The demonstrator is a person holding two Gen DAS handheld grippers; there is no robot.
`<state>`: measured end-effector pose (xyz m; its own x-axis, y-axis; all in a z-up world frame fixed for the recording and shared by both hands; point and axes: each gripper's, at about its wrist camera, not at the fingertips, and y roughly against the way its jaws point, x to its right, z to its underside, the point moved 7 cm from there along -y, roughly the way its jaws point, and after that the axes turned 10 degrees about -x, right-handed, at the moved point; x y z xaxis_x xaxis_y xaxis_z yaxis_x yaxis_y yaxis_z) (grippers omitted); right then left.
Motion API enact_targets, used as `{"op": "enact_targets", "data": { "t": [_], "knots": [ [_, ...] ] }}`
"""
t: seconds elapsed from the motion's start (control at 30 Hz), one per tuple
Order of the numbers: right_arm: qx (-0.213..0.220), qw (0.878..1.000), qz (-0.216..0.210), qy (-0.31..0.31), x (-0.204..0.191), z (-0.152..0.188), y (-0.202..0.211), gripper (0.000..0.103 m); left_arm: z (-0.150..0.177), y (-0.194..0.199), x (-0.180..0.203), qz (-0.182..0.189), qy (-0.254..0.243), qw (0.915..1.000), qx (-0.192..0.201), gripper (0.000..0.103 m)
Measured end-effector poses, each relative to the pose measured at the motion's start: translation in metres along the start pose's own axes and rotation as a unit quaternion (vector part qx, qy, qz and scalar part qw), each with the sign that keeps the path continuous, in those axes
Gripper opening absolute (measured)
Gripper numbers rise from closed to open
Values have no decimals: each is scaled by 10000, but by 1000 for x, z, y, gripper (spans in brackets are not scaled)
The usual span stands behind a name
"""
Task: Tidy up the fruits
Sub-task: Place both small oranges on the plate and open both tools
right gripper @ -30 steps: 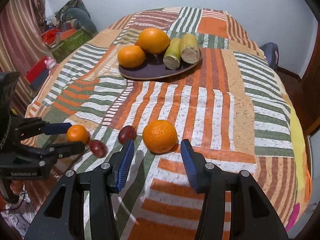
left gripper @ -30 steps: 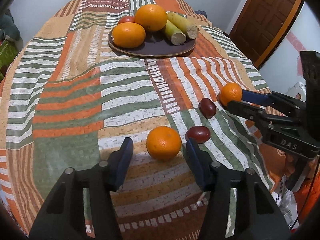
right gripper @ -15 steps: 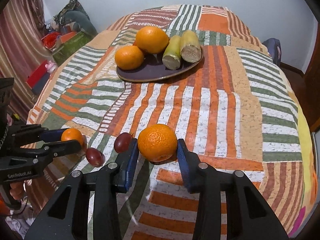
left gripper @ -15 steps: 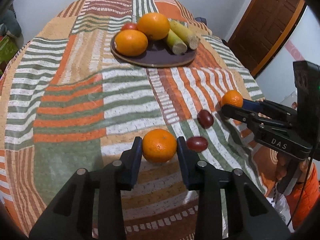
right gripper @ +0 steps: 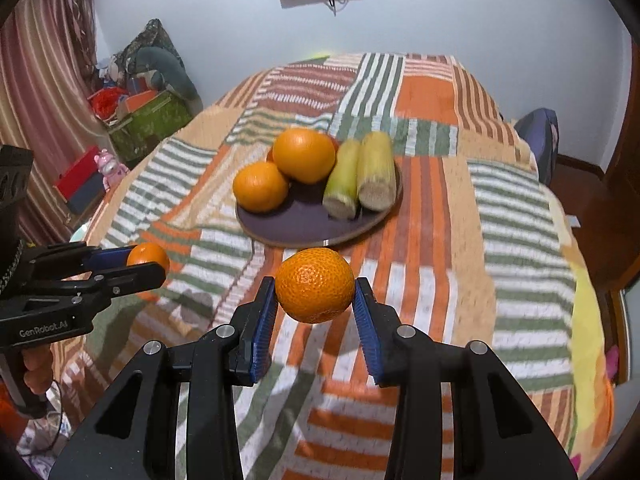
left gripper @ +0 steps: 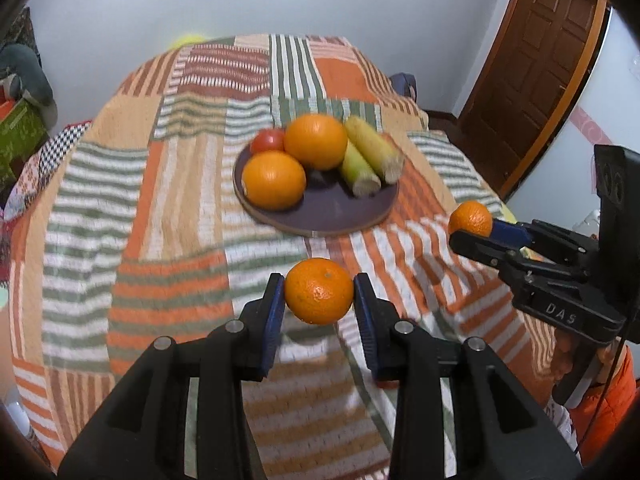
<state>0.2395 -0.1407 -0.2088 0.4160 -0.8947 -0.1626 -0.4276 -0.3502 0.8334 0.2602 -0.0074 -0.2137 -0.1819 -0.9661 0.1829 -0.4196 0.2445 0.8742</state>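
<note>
My left gripper (left gripper: 319, 300) is shut on an orange (left gripper: 319, 290) and holds it above the striped cloth, short of the dark plate (left gripper: 340, 212). My right gripper (right gripper: 315, 298) is shut on another orange (right gripper: 315, 290), also in the air in front of the plate (right gripper: 304, 224). Each gripper shows in the other's view with its orange: the right one (left gripper: 470, 219) at the right, the left one (right gripper: 148, 258) at the left. The plate holds two large oranges (left gripper: 274, 180), a red fruit (left gripper: 267, 141) and two yellow-green corn pieces (left gripper: 360, 164).
The table is covered by a striped patchwork cloth (left gripper: 160, 200) that drops off at the edges. A brown door (left gripper: 532, 60) stands at the right. Boxes and toys (right gripper: 136, 120) lie on the floor at the left.
Both grippers closed on their oranges and lifted them off the cloth, moving toward the plate. The two dark red fruits have dropped out of view.
</note>
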Motion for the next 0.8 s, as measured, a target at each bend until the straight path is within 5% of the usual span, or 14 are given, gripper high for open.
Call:
{"op": "enact_targets", "data": {
  "t": [0.37,0.8],
  "knots": [
    [82,9998,-105,159,-8,-38,-20,35,-43,-6,-7,-32,-37,9997,236,35],
    [-285,9985,-143,439,-14,-46,-65,35,-64,-54,-17,24,24,10000,-15,35]
  ]
}}
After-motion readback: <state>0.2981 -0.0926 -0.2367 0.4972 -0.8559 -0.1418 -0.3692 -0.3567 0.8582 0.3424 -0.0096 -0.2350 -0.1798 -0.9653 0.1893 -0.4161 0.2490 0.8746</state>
